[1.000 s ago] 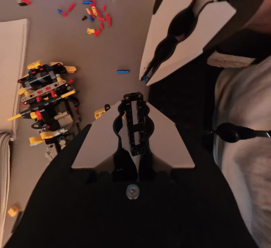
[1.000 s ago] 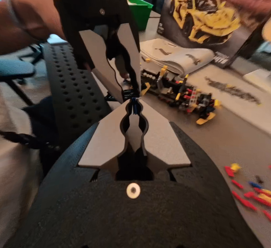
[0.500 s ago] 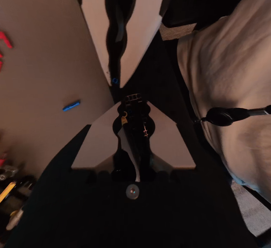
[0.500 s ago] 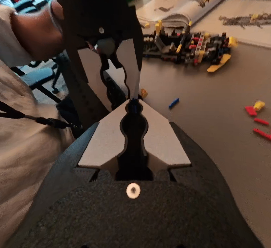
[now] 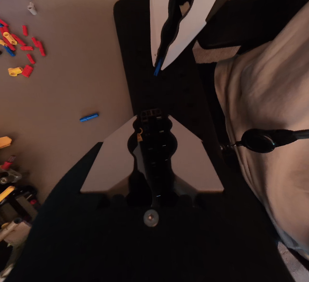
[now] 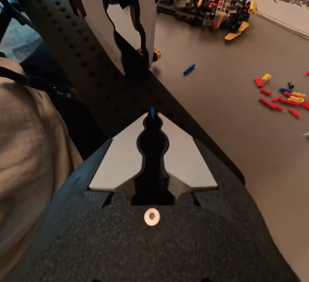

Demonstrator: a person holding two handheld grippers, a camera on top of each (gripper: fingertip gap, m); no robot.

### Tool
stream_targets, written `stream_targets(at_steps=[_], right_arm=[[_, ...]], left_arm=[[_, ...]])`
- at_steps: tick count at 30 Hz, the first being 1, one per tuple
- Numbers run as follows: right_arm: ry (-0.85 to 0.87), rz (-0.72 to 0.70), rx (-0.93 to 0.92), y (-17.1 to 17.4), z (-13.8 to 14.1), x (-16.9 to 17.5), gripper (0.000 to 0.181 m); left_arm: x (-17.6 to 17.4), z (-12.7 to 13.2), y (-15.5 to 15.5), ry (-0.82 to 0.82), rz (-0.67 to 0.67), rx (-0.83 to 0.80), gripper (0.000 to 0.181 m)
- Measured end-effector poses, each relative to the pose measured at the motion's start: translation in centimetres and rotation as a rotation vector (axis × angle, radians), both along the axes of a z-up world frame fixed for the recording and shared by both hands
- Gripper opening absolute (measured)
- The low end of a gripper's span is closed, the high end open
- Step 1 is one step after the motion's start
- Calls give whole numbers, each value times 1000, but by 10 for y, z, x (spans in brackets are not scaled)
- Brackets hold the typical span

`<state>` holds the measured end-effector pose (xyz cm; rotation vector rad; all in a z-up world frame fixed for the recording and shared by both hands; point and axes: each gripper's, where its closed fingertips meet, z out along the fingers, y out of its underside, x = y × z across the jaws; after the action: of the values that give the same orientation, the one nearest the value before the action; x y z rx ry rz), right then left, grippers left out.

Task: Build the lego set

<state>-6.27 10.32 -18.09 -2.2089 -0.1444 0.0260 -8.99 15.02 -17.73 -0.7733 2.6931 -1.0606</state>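
Your left gripper (image 5: 153, 116) is clamped on a black lego frame piece (image 5: 153, 140) that runs back between its fingers, its holed end poking out at the tips. Your right gripper (image 6: 153, 113) pinches a blue pin (image 6: 152, 110) at the very tips; the pin and the frame are apart, both above the black perforated chair part (image 6: 70, 28) beside the bench (image 6: 225, 140). The half-built lego car (image 6: 209, 5), another blue pin (image 6: 189, 69) and loose red, yellow and blue pins (image 6: 282, 97) lie on the bench.
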Motion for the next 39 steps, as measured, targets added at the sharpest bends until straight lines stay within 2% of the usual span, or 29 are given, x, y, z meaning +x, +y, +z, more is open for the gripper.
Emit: stream_targets(at_steps=[1, 8, 15, 18, 20, 24, 28, 30, 33, 36, 39], right_arm=[[-6, 4, -14, 1, -1, -1, 5], [-44, 14, -79, 12, 13, -7, 5], [-42, 116, -192, 36, 30, -27, 5], [-151, 207, -295, 40, 28, -24, 5], [-209, 283, -373, 40, 23, -22, 5], [-276, 429, -498, 40, 15, -14, 5], [-352, 591, -588, 36, 14, -8, 5], [-423, 689, -616, 32, 11, -6, 5], [-517, 737, -673, 30, 8, -2, 5], [-460, 711, -601, 36, 19, -4, 5], [-249, 614, -379, 57, 50, -20, 5]], left_arm=[[0, 1, 0, 0, 13, -18, 32], [-6, 24, 11, -62, 103, -129, 32], [-28, 9, 19, -92, 146, -40, 32], [-22, 7, 16, -143, 171, -6, 31], [-16, 8, 15, -174, 194, -6, 18], [-12, 7, 15, -172, 194, -51, 18], [-10, 8, 16, -110, 210, -184, 17], [-11, 9, 16, -109, 200, -189, 18], [-12, 10, 16, -131, 188, -184, 20], [-10, 22, 19, -174, 227, -228, 27], [-4, 52, 26, -303, 294, -340, 26]])
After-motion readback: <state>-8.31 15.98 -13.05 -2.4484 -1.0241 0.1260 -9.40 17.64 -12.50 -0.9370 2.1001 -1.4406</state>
